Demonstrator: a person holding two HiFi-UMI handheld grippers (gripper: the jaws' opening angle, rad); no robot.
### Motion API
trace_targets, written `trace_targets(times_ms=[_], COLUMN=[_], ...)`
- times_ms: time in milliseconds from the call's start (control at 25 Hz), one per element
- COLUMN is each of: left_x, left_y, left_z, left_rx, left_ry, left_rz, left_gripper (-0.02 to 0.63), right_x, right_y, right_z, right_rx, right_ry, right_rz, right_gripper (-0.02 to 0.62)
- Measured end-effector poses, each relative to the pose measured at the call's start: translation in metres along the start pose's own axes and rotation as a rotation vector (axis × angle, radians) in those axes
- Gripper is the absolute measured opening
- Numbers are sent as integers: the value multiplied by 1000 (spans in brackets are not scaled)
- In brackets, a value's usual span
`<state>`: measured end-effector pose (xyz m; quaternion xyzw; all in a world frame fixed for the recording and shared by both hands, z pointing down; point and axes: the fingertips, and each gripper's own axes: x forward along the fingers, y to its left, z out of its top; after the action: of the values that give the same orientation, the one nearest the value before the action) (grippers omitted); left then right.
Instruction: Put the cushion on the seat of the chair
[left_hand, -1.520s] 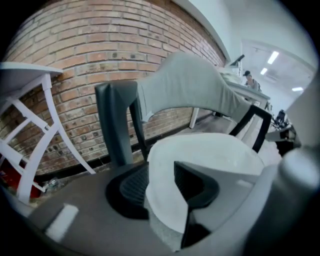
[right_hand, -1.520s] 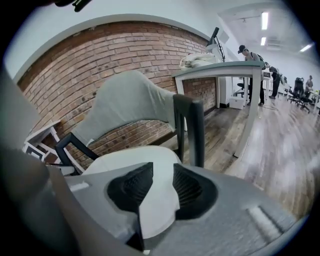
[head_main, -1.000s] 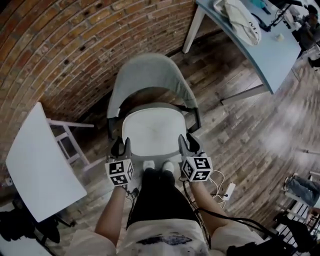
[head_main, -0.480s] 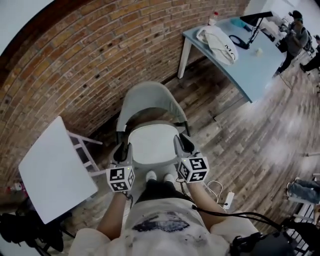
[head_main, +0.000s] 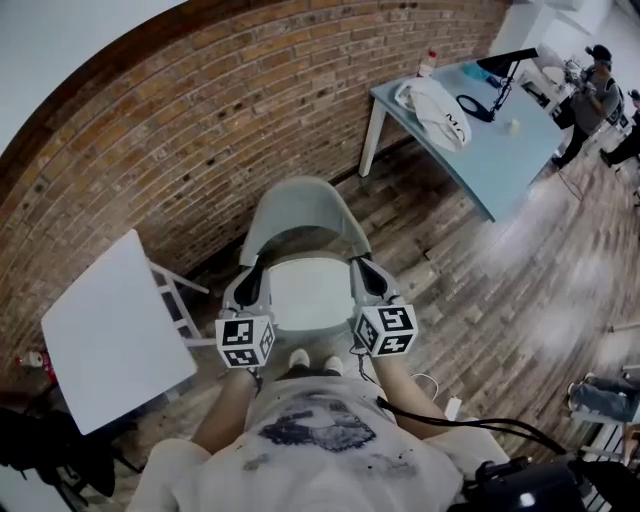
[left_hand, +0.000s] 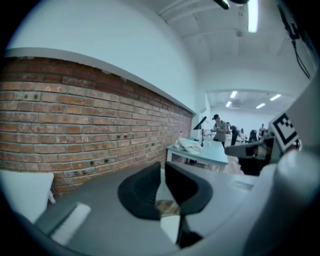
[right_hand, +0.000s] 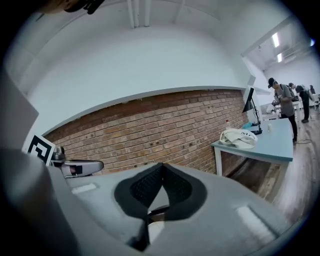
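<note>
Red brick wall (head_main: 190, 130) runs behind the scene, seen from above over a wooden floor. At far left stands a small white table (head_main: 110, 330). Next comes the left gripper (head_main: 250, 283), held over the left armrest of the chair as this view shows it. Its jaws are closing, with a thin slit between them and nothing in it.

In the middle is the grey chair (head_main: 298, 205). The white cushion (head_main: 308, 293) lies flat on its seat, filling the space between the armrests, and neither gripper touches it.

To the right, the right gripper (head_main: 362, 277) hangs over the other armrest, jaws clenched tip to tip on nothing. At far right, a pale blue table (head_main: 490, 160) holds a white bag (head_main: 435, 100).

The placing looks done, so the step in hand appears to be drawing clear. To do it well, both grippers should go away together, clear of the armrests, so nothing catches the cushion's edge and pulls it askew. A glance at the front edge would confirm it sits square.
</note>
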<state>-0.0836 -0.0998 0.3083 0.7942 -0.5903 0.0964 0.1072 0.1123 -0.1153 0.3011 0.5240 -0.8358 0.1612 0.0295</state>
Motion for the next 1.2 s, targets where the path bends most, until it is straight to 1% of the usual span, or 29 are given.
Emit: trace_targets(times_ms=[80,320,640,1200], left_x=[0,0,3,6], left_y=[-1,-2,4,0], left_z=[7,13,12,8], left_rx=[0,-2,-10,-14], left_ry=[-16,-29,-22,-8], left_rz=[6,-3,1,-7], left_gripper=[-9,-9,-9,-9], right_x=[-1,1,5,6], right_y=[4,13,12,8], right_z=[6,11,13,7], right_rx=[-8,-36,-38,-29], right_ry=[-5,-2,1,17], right_rz=[10,30,23,20], right_gripper=[0,-2,-2,-2])
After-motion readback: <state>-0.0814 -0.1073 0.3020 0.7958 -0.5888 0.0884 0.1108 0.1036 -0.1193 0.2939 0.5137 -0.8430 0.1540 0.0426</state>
